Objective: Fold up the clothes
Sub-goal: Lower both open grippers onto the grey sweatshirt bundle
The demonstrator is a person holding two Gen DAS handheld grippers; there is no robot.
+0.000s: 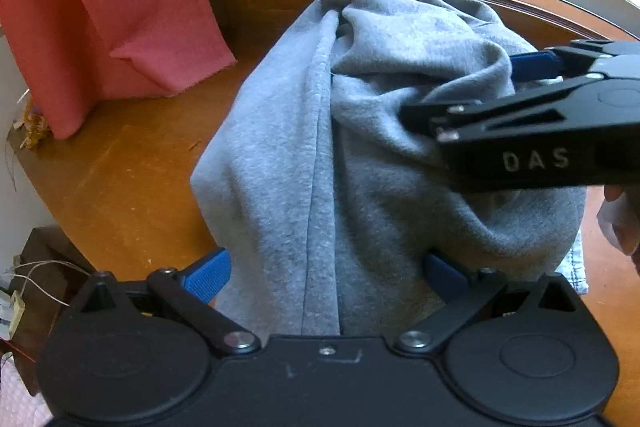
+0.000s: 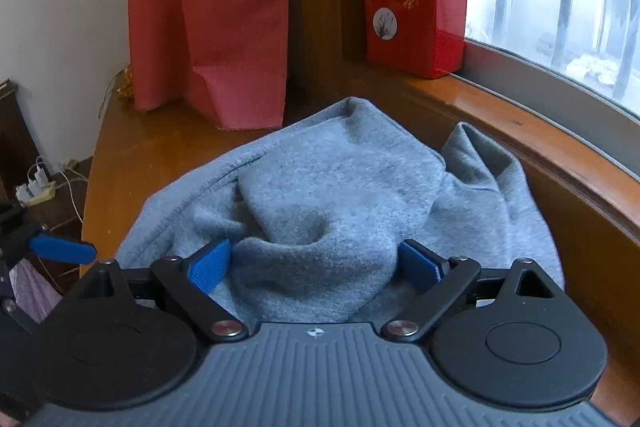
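Sweatshirt (image 1: pixel 360 147) sits bunched on the worktop (image 1: pixel 140 167), near the window. Left tongs (image 1: pixel 326 279) and right tongs (image 2: pixel 316 263) both spread wide (fabric between, nothing pinched). Closing now could grab extra layers and skew the fold.

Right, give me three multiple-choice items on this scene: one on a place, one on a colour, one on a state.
1. Where does the red box stand?
A. on the window ledge
B. on the floor
C. on the grey garment

2. What colour are the gripper pads?
A. green
B. blue
C. yellow

3. How does the grey garment lie on the wooden table?
A. neatly folded flat
B. hung on a hanger
C. bunched and creased

Answers: 1 A, it sits on the ledge by the window glass. 2 B, blue pads show on the left gripper and the right gripper. 3 C, folds and wrinkles run all over it.
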